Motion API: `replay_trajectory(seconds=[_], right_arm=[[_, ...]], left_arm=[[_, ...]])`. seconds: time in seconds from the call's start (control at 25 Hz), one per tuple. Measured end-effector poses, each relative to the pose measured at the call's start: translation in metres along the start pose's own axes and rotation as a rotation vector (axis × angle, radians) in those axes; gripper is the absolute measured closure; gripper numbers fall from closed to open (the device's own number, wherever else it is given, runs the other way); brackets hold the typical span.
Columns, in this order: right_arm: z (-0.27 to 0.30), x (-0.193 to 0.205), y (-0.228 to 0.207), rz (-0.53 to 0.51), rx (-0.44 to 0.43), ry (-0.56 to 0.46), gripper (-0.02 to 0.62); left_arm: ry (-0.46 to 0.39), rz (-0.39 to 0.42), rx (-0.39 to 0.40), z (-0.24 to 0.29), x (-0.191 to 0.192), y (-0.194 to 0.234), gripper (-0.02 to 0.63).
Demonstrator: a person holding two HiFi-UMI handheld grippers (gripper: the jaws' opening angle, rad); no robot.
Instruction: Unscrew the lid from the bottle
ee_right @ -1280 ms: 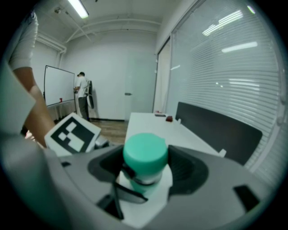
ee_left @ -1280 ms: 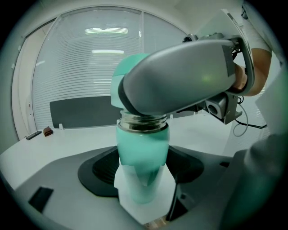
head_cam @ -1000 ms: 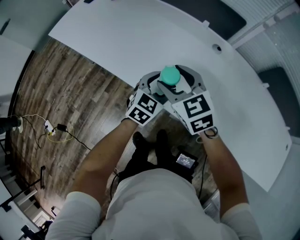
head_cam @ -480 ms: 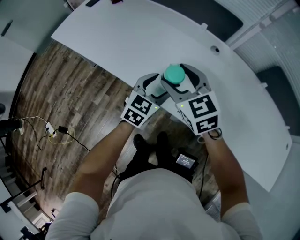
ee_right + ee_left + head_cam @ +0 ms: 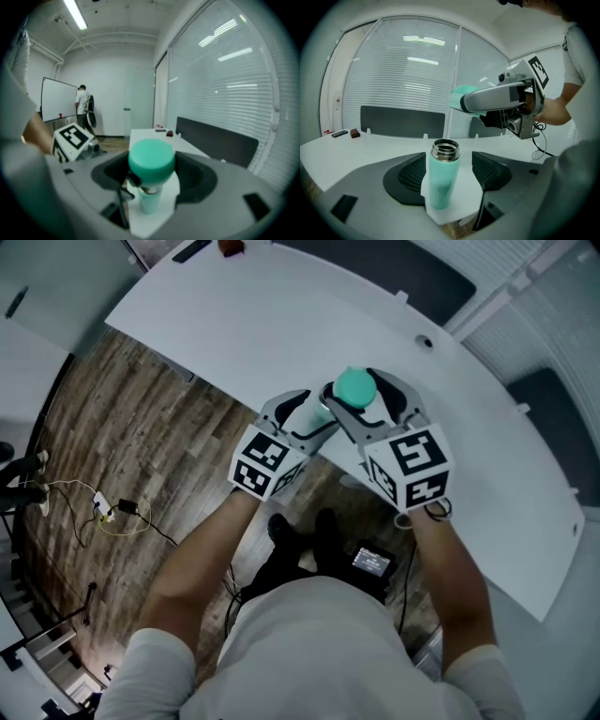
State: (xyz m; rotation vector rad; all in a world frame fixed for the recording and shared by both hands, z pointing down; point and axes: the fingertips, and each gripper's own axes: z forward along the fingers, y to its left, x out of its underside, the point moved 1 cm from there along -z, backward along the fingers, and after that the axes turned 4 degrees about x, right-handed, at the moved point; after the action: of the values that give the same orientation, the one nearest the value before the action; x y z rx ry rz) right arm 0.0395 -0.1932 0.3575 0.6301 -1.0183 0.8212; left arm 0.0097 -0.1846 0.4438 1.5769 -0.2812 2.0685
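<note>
The teal bottle (image 5: 442, 180) stands upright between the jaws of my left gripper (image 5: 445, 174), which is shut on its body. Its steel threaded neck (image 5: 445, 151) is bare and open. My right gripper (image 5: 151, 169) is shut on the teal lid (image 5: 151, 159). It holds the lid apart from the bottle, just above the neck; the lid (image 5: 461, 99) shows up and to the right in the left gripper view. In the head view the lid (image 5: 356, 387) sits on top in my right gripper (image 5: 368, 405) and hides the bottle. My left gripper (image 5: 312, 416) reaches in from the left.
Both grippers hover over the near edge of a curved white table (image 5: 281, 324). Small dark objects (image 5: 355, 133) lie at its far end. Wood floor with cables (image 5: 112, 512) lies to the left. A person (image 5: 83, 105) stands by a whiteboard across the room.
The two grippers have drifted apart: the left one down and to the left, the right one with the lid slightly to the right.
</note>
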Motion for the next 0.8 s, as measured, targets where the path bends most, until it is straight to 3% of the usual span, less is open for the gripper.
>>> replay_trajectory(seconds=[0.64, 0.8], right_arm=[[-0.034, -0.025, -0.002, 0.037, 0.033, -0.068, 0.281], [-0.05, -0.031, 0.0, 0.058, 0.048, -0.088, 0.281]], left_arm=[[-0.101, -0.044, 0.001, -0.034, -0.038, -0.016, 0.293], [-0.155, -0.078, 0.005, -0.053, -0.053, -0.026, 0.326]])
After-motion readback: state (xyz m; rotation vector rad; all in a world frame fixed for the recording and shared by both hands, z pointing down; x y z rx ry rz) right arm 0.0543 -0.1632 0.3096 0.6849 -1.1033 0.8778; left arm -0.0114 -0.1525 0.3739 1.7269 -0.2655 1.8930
